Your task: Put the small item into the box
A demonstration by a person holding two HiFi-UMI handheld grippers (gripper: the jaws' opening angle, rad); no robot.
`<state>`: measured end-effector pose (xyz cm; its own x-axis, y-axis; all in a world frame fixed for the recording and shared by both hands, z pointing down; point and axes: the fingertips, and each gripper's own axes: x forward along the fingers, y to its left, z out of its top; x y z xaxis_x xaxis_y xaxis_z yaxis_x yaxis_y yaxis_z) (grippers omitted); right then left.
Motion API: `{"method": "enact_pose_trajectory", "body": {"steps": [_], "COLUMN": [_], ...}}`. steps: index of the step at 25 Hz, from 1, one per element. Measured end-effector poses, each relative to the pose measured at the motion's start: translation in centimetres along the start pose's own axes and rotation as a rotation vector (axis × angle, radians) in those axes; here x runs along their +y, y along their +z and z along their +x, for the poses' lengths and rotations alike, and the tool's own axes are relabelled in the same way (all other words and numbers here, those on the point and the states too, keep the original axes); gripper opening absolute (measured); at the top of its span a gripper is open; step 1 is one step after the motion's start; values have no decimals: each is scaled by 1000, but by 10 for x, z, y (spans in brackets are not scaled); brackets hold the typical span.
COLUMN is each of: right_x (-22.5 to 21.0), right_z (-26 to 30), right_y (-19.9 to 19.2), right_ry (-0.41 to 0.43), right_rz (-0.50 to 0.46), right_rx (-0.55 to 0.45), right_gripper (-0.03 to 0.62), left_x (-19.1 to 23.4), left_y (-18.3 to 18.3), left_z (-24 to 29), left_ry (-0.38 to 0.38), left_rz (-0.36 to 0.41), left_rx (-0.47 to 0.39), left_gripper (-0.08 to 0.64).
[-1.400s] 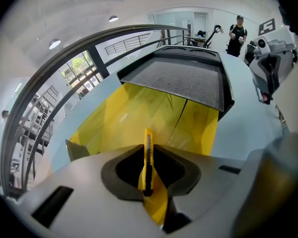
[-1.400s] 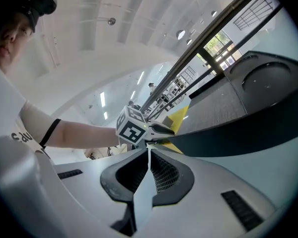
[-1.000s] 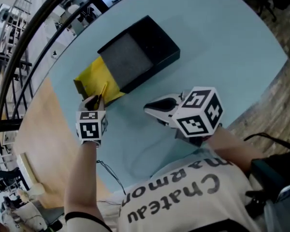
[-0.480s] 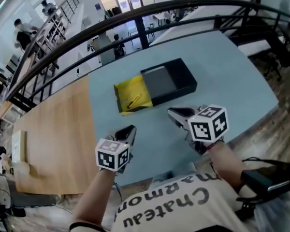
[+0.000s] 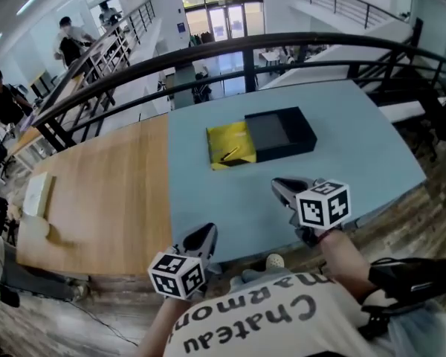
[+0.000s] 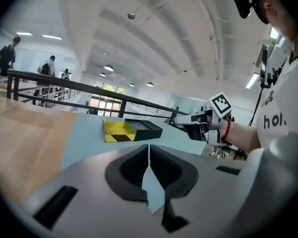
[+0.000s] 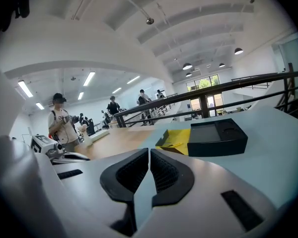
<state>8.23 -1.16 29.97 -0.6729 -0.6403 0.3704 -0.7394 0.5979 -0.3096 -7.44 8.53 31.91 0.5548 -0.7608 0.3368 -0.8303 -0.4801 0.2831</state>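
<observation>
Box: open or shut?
Open: its yellow part lies exposed beside the black part, with the small item resting on it.

The pale cotton T-shirt (image 5: 282,326) at the bottom centre of the head view carries dark lettering, seen upside down. It shows "Chateau" in large rounded letters and, just above it in the frame, a smaller line starting "Marmo", whose end runs into the folds. At the right edge of the left gripper view the same shirt shows the dark letters "hol." beside the arm. The marker cubes on the left gripper (image 5: 206,236) and right gripper (image 5: 279,187) bear only black-and-white square code patterns, no letters or digits. Nothing else is legible.
</observation>
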Motion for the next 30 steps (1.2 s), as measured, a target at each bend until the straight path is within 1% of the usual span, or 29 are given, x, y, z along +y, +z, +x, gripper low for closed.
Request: {"method": "enact_pose_trajectory", "body": {"steps": [3,7,12,17,22,30], "right_x": [6,15,20,18,19,20], "right_z": [-12,-16,-17,-18,-20,-20], "right_y": [-10,-18,-23,-32,-29,-29], "right_ry": [-12,-30,-33,-33,-34,-30], "right_rz": [-7,-30,-41,-39,-48,-68], "right_rx": [18,49,60,76,77,88], "right_gripper": [41,40,40,40,40,40], "left_x": [-3,6,1,7,10,6], "left_y": [2,-2,-8,-14,-13,-20], "left_z": [-21,-40,-46,-47,-46,-41], "left_ry": [21,48,17,33,41,29], "left_rz": [-37,-65,-39,-80,-76,-77], "left_rx": [-47,-60,-42,-47,-46,-31], "left_gripper": [14,14,14,14,14,14]}}
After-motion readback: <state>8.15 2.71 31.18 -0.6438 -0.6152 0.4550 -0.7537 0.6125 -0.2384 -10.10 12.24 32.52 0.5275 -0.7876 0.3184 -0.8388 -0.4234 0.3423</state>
